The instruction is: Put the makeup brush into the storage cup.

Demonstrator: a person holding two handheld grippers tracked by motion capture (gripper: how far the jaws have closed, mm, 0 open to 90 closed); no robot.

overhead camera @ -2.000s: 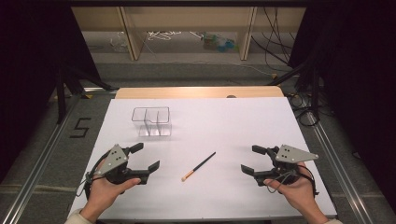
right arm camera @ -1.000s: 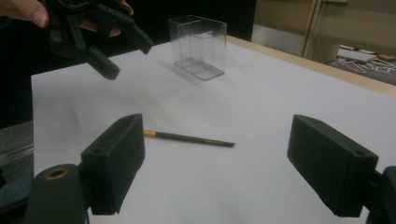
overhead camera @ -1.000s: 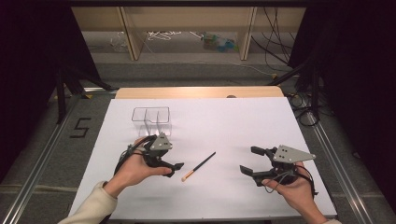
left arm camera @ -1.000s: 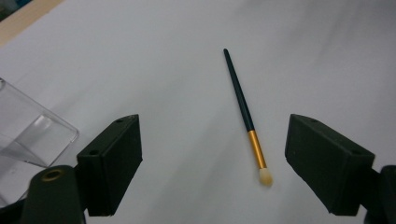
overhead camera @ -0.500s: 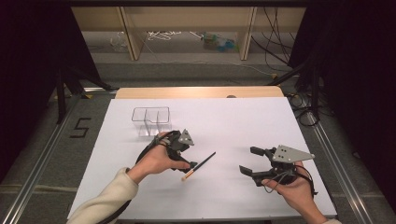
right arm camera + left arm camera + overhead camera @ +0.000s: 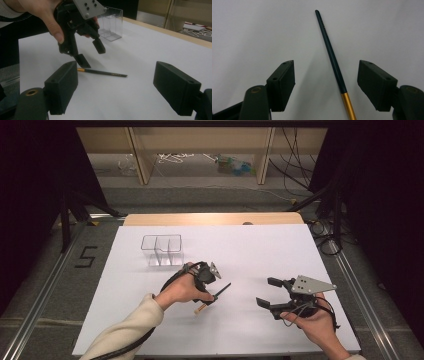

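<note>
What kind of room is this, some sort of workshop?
Most likely a lab set up for recording. A white-covered table is ringed by dark curtains, loose cables trail across the floor behind it, and a person works with the hand-held left gripper and right gripper.

Evenly lit from overhead, bright on the white table (image 6: 260, 245), dark beyond. Soft shadow beside the paintbrush (image 6: 332, 56) between the left gripper (image 6: 332, 85) jaws. Near jaws slightly blurred.

The brush (image 6: 332, 53) has a smooth, dark, slightly glossy handle and a shiny gold metal ferrule. Matt white paper covers the bench (image 6: 280, 250), bare wood at its far edge. The divided box (image 6: 162, 250) is clear glossy plastic. Both grippers' jaws look matt black plastic.
</note>
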